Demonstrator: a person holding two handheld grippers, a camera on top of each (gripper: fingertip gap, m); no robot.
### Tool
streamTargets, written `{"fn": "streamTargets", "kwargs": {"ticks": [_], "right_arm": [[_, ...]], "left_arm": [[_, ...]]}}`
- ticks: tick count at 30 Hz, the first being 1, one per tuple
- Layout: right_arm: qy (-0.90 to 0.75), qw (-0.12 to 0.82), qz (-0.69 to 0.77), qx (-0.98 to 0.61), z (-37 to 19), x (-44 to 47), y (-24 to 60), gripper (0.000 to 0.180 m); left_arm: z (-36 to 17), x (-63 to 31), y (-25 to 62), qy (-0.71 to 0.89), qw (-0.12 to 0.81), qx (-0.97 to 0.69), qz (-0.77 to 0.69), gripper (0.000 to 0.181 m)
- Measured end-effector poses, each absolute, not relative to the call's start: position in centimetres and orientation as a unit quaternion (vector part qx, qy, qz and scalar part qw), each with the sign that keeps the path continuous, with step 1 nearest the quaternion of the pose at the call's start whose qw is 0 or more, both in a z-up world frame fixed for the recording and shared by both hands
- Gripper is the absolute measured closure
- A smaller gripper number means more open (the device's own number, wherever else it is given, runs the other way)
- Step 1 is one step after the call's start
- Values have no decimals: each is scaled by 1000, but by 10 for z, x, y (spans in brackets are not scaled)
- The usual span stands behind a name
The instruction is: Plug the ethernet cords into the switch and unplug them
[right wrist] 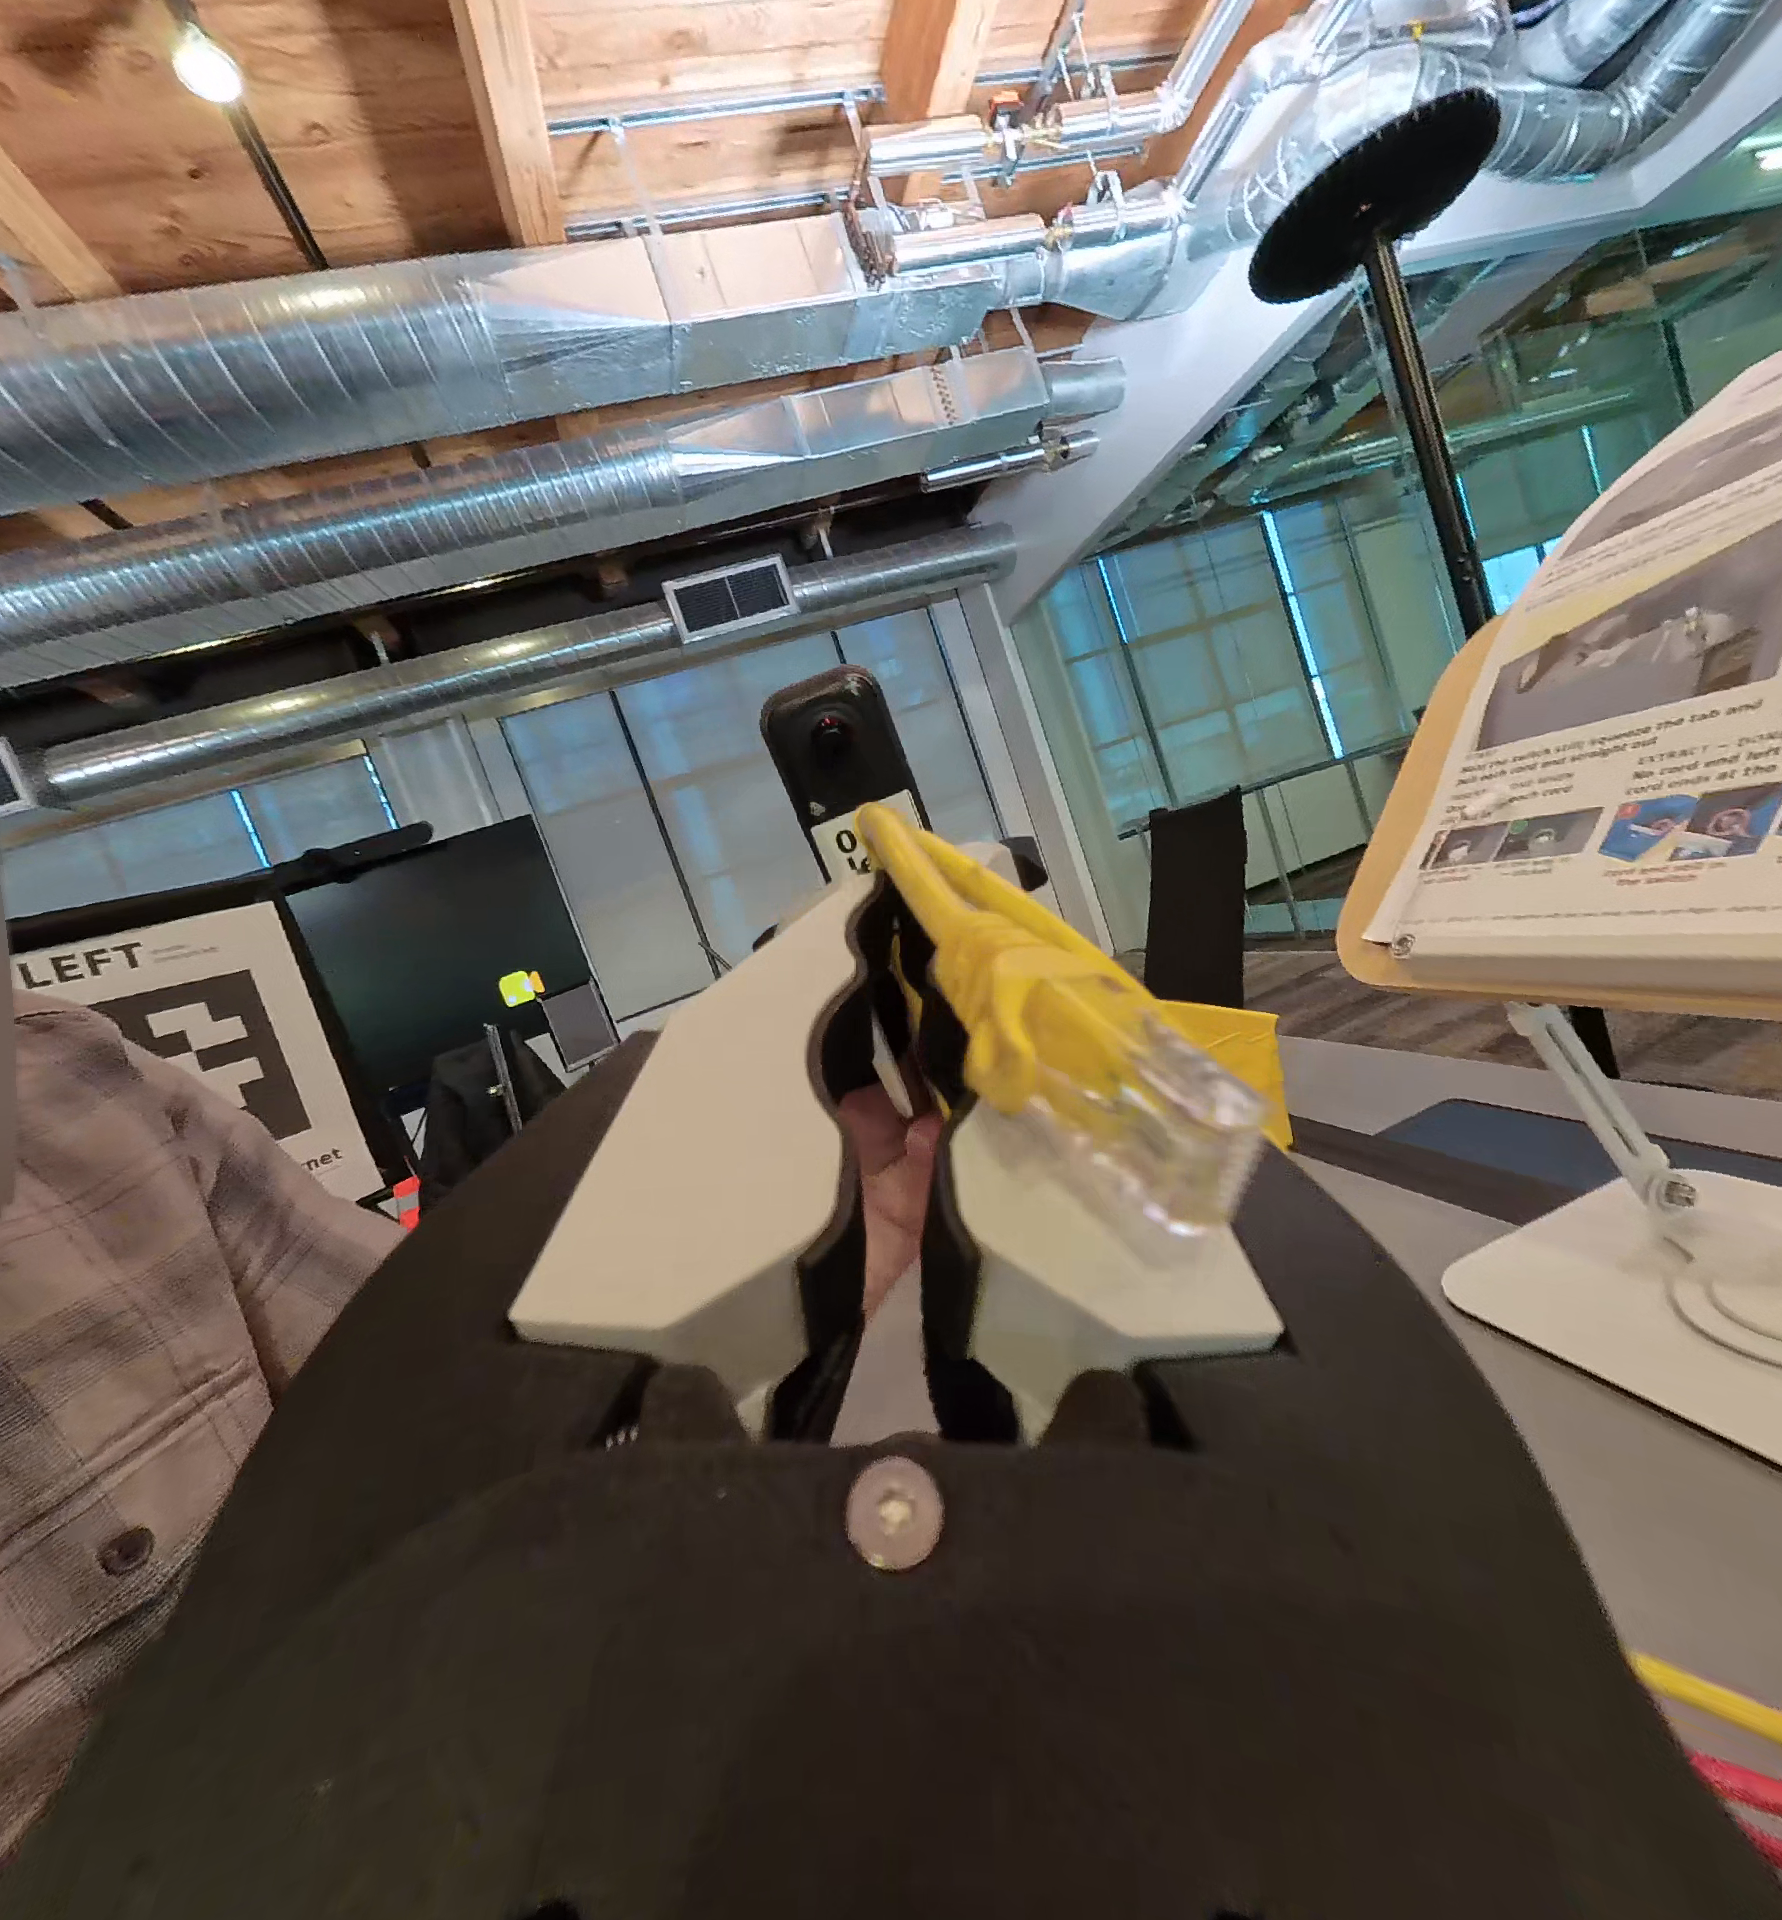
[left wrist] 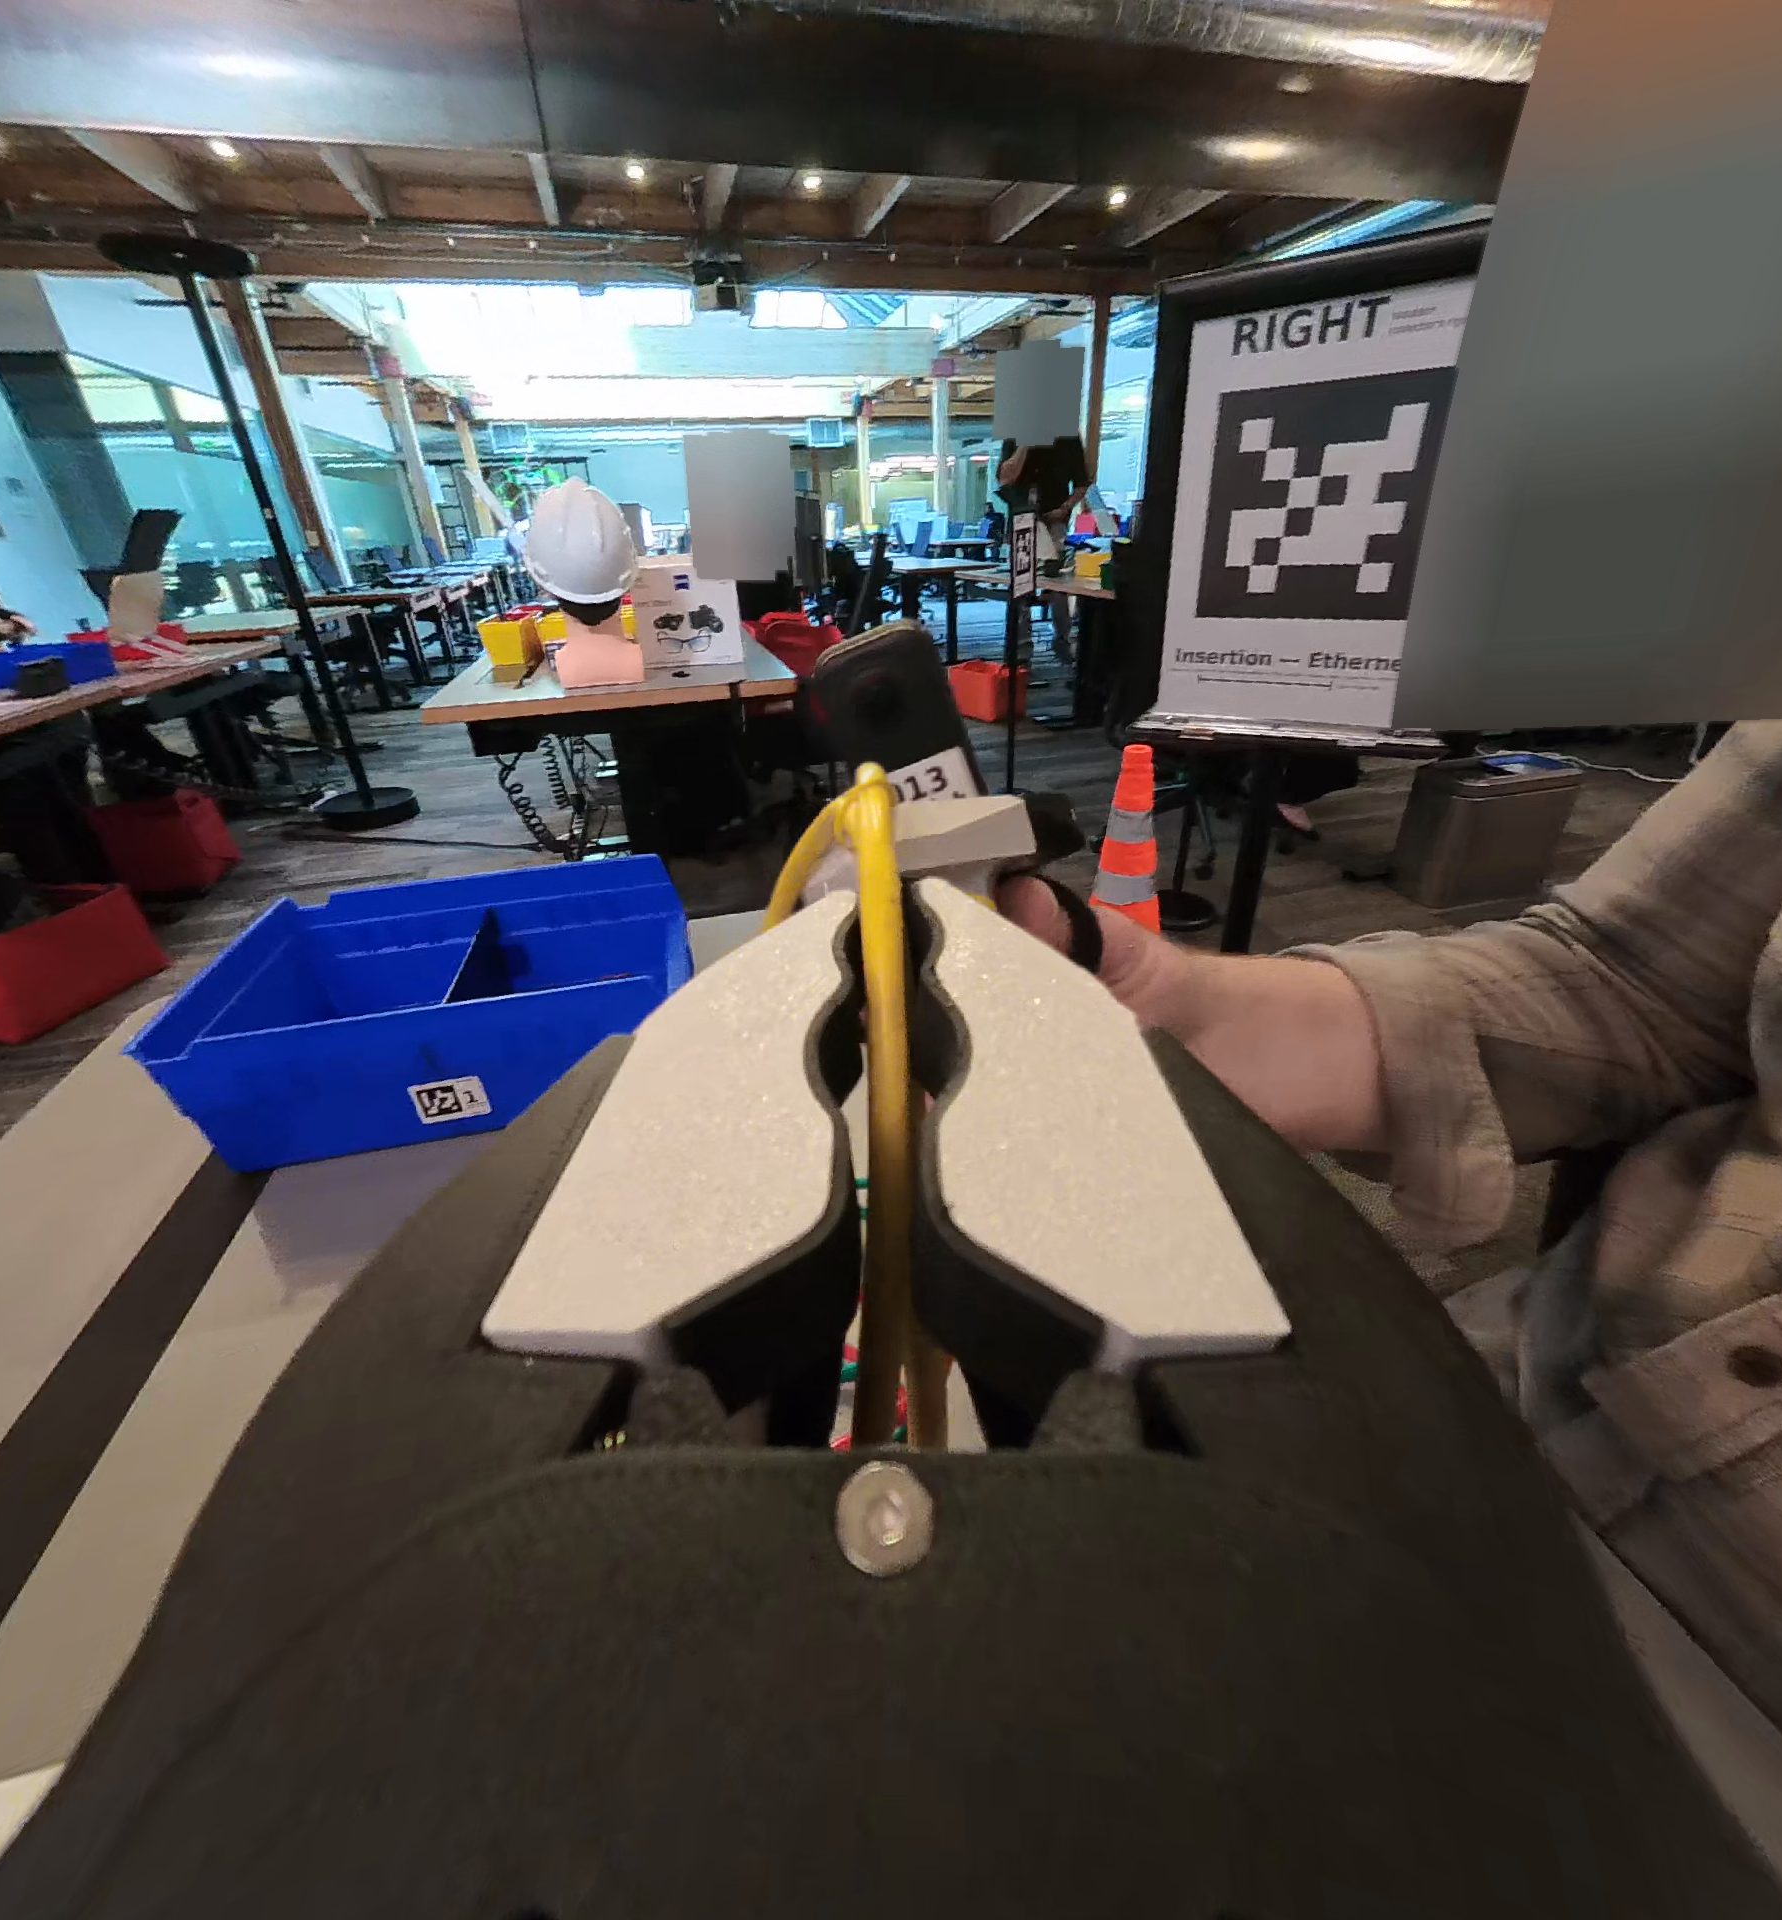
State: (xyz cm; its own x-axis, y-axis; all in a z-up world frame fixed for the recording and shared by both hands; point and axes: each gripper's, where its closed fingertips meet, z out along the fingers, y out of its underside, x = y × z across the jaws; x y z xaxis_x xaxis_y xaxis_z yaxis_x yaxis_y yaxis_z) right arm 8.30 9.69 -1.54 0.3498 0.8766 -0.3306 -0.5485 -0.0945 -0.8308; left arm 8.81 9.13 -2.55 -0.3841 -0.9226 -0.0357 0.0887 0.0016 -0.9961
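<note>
In the left wrist view my left gripper (left wrist: pixel 885 906) is shut on a yellow ethernet cord (left wrist: pixel 887 1049). The cord runs up between its pads and bends over just past the tips. My right gripper (left wrist: pixel 970 831) meets it tip to tip there, held by a hand (left wrist: pixel 1178 997). In the right wrist view my right gripper (right wrist: pixel 871 914) has its fingers together. The cord's end (right wrist: pixel 970 935), with its clear plug (right wrist: pixel 1167 1132), lies over the top of the right finger (right wrist: pixel 1105 1278), pointing back at the camera. Whether the pads pinch the cord is unclear. No switch is in view.
A blue divided bin (left wrist: pixel 347 1018) stands on the grey table (left wrist: pixel 87 1247) to the left. A paper stand (right wrist: pixel 1593 831) is at the right. More yellow (right wrist: pixel 1780 1745) and red cords (right wrist: pixel 1770 1818) lie at the lower right. An orange cone (left wrist: pixel 1131 831) stands on the floor beyond. Left and right tips are no more than a few centimetres apart.
</note>
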Motion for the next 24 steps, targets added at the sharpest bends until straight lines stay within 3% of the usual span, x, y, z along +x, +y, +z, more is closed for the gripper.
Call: {"fn": "streamTargets", "kwargs": {"ticks": [8, 11, 14, 19, 24], "right_arm": [[-149, 692, 435, -557, -21, 91, 105, 180], [-173, 719, 294, -606, -27, 97, 111, 180], [-237, 718, 58, -651, -32, 102, 116, 180], [-430, 573, -342, -608, -41, 105, 133, 180], [-603, 389, -464, -520, -58, 106, 148, 180]], "left_arm": [[-31, 96, 101, 565, 426, -406, -578, 176], [-35, 102, 106, 557, 419, -436, -570, 176], [-38, 108, 111, 535, 402, -469, -577, 176], [-48, 109, 126, 501, 364, -523, -586, 176], [-63, 105, 139, 498, 334, -564, -567, 176]]}}
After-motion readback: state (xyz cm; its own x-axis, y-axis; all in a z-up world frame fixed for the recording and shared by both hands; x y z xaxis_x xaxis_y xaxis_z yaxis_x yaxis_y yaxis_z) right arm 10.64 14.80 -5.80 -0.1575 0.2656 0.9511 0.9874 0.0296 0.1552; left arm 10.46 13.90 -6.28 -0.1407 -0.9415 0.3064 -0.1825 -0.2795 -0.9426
